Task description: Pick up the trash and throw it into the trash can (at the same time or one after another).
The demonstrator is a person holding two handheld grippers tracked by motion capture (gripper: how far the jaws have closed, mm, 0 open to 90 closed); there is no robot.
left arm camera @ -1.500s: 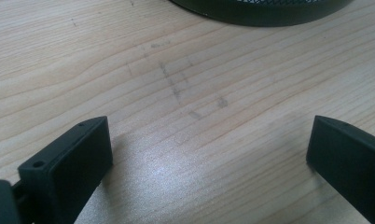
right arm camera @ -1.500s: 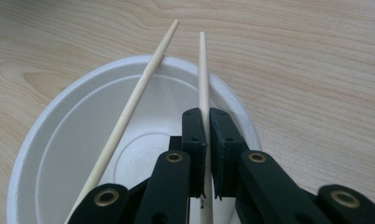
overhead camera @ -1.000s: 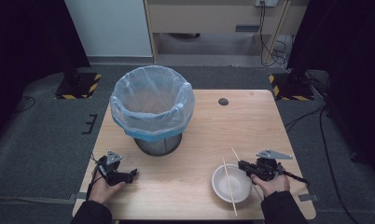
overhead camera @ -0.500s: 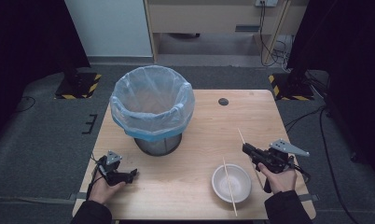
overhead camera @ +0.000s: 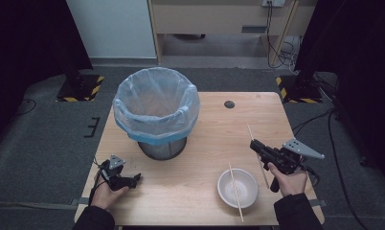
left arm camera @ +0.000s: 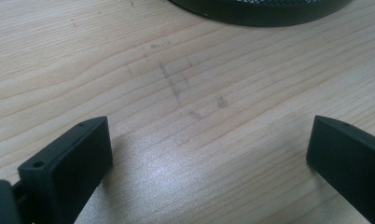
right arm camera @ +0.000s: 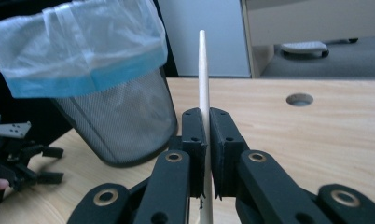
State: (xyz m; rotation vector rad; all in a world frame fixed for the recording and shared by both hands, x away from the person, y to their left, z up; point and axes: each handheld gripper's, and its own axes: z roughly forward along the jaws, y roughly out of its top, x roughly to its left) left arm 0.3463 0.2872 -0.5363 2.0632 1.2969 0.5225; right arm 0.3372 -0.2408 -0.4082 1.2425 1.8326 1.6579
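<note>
The right hand-held gripper (overhead camera: 255,143) is clenched on a thin pale wooden chopstick (right arm camera: 204,74), holding it above the light wooden counter (overhead camera: 205,182) just beside the white round bowl (overhead camera: 226,189). A second chopstick (overhead camera: 235,190) lies across that bowl. The left hand-held gripper (overhead camera: 133,178) rests released on the counter near the black mesh bin lined with a blue plastic bag (overhead camera: 156,111).

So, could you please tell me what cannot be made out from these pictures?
- Inside of the bin: in the high view the pale bag liner blurs any contents.
- Chopstick in the right gripper: its lower end runs off the bottom edge of the right gripper view.
- Bowl contents: too small to tell in the high view.
- Bin base: cut off by the top edge of the left gripper view.
</note>
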